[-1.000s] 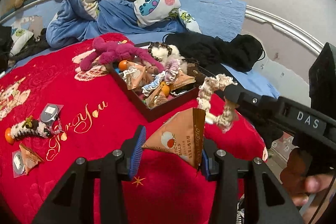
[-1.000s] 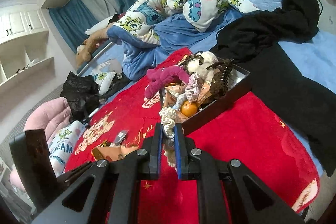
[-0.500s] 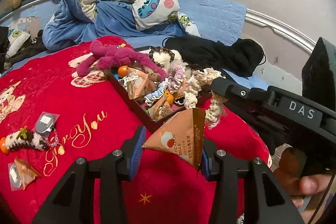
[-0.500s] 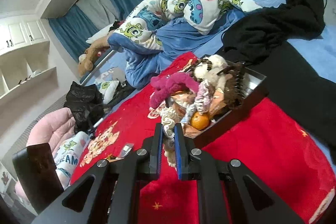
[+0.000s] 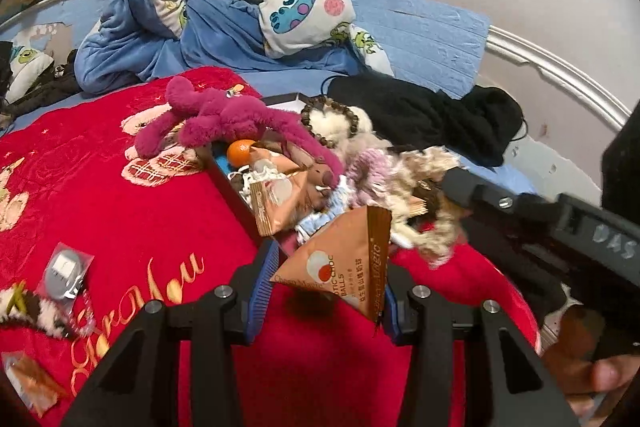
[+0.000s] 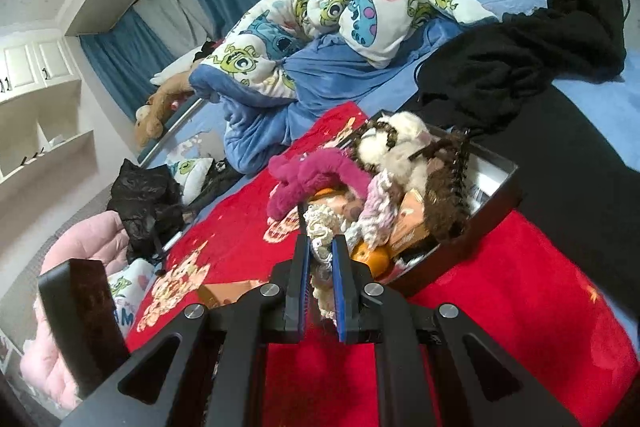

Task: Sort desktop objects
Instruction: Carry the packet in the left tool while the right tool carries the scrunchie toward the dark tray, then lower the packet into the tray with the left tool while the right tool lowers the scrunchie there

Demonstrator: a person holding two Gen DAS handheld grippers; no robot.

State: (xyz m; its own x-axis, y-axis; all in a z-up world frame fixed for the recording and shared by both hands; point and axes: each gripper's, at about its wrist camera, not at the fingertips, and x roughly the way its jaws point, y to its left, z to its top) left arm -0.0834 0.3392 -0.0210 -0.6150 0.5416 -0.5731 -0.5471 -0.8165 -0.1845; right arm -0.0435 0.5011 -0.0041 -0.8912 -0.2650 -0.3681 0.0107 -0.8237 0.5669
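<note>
Left gripper clamps triangular packet by edges, above red blanket just short of tray. Right gripper pinched narrow on scrunchie, over tray's near end; likely drop point. Tray already heaped.

The left gripper clamped a triangular orange snack packet above the red blanket. Beyond it, the right gripper held a cream scrunchie over the crowded dark tray.
</note>
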